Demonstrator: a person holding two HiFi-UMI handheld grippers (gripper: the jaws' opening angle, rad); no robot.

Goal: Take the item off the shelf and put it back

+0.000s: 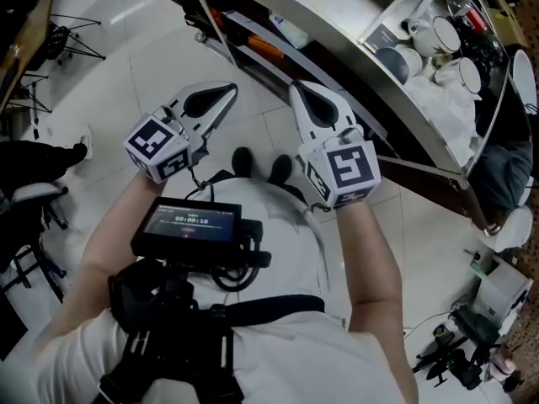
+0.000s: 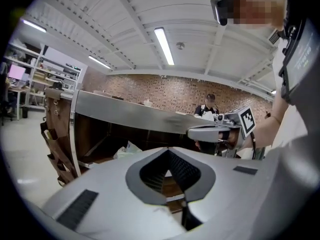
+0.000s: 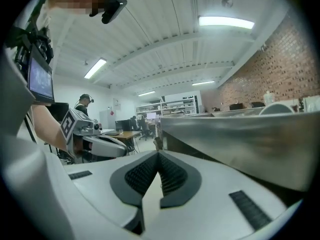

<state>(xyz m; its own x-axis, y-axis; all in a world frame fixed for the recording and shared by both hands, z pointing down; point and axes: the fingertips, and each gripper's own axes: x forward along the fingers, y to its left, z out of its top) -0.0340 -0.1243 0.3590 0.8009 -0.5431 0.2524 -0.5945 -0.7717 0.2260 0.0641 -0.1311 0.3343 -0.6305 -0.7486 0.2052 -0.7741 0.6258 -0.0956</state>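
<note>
Both tongs are shut and empty. The left tongs and the right tongs are held side by side in front of the person's body, well above the tiled floor. In each gripper view the ribbed pads meet at the tips with nothing between them. They look like they are being carried toward the work, not yet reaching for anything, and closed jaws suit that.

The steel counter runs across the upper right of the head view. 3 white cups stand at its far end. Under the top is a dark shelf, where a white bottle and something orange lie near the front edge. These seem the likeliest candidates for the task's item, though which one is meant cannot be told from here. Either way it is on the shelf, untouched and well apart from both tongs.

The tongs point roughly level at the counter's edge — the right gripper view is filled by its steel side. The shelf sits lower, so the likely next step is to bring 1 pair down and open it before going in. The task appears to be at its very start.
</note>
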